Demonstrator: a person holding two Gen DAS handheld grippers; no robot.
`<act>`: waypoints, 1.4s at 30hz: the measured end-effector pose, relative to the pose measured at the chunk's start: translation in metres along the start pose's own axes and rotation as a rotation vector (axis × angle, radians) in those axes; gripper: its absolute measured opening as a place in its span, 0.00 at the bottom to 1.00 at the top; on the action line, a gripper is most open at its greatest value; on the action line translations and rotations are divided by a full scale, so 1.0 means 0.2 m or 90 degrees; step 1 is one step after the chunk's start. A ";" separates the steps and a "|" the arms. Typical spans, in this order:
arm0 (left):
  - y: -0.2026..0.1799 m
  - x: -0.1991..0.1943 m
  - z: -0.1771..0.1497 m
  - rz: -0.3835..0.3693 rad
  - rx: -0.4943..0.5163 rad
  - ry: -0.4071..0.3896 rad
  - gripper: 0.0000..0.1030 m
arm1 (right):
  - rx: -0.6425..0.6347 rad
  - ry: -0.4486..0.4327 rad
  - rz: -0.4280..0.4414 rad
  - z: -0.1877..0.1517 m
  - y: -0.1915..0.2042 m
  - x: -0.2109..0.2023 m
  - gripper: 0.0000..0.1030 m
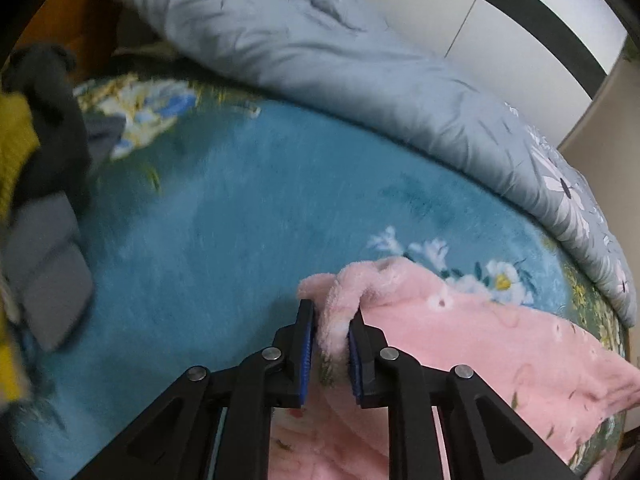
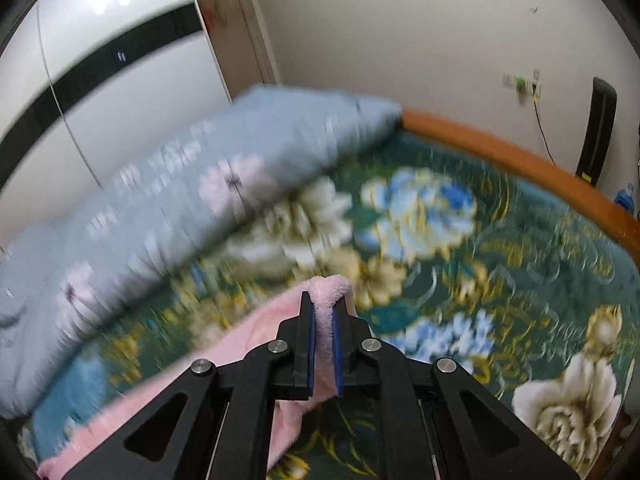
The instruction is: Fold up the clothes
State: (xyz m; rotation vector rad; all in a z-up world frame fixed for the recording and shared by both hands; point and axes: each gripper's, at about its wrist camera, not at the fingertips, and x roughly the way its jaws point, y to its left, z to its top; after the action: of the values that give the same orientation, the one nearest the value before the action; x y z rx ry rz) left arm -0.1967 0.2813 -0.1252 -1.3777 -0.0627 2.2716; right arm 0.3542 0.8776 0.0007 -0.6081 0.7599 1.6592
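L gripper (image 1: 331,322): blue pads pressed onto a bunched fold of the pink fleece garment (image 1: 480,344), fabric squeezed between them and poking up past the tips. Rest of the garment trails off to the right and down under the tool, lying on the teal floral blanket (image 1: 240,208) that covers the bed.

R gripper (image 2: 324,312): same deal, pads nearly together w/ a thin ridge of pink fleece garment (image 2: 326,288) pinched in between, a loop of it sticking up over the fingertips. Fabric hangs down-left from the grip over the floral blanket (image 2: 460,248). R view is motion-blurred, so fine detail on the bedding is unreadable.

Garment pos: near edge of bed, held at two points, one per gripper, partly draped on the blanket. Small flower print visible on the pink in L view.

Other stuff:
- grey-blue floral duvet (image 1: 320,60) heaped along the far side of the bed, next to the white wardrobe doors (image 1: 500,40); also in R view (image 2: 180,184).
- L view far left: pile of clothes, dark grey item (image 1: 56,128) over a yellow one (image 1: 12,140), plus folded grey pieces (image 1: 48,272) below, well apart from the pink garment.
- orange wooden bed rail (image 2: 520,164) on the right side in R view, cable + wall socket (image 2: 524,84) behind it.
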 end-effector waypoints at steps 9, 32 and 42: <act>0.05 -0.21 -0.05 -0.052 -0.018 0.016 0.61 | -0.058 0.039 0.025 -0.12 -0.01 0.03 0.53; 0.42 -0.65 -0.85 -0.039 -0.084 0.046 0.76 | 0.098 0.148 0.168 -0.86 -0.36 -0.53 0.82; 0.35 -0.57 -0.92 -0.036 -0.124 0.092 0.76 | 0.013 0.153 0.199 -0.92 -0.17 -0.59 0.82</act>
State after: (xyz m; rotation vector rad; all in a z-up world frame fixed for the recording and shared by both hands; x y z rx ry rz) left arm -0.0227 0.1342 -0.1408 -1.6149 -0.2790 2.1588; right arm 0.4120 0.6682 -0.0377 -0.7105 1.0883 1.8798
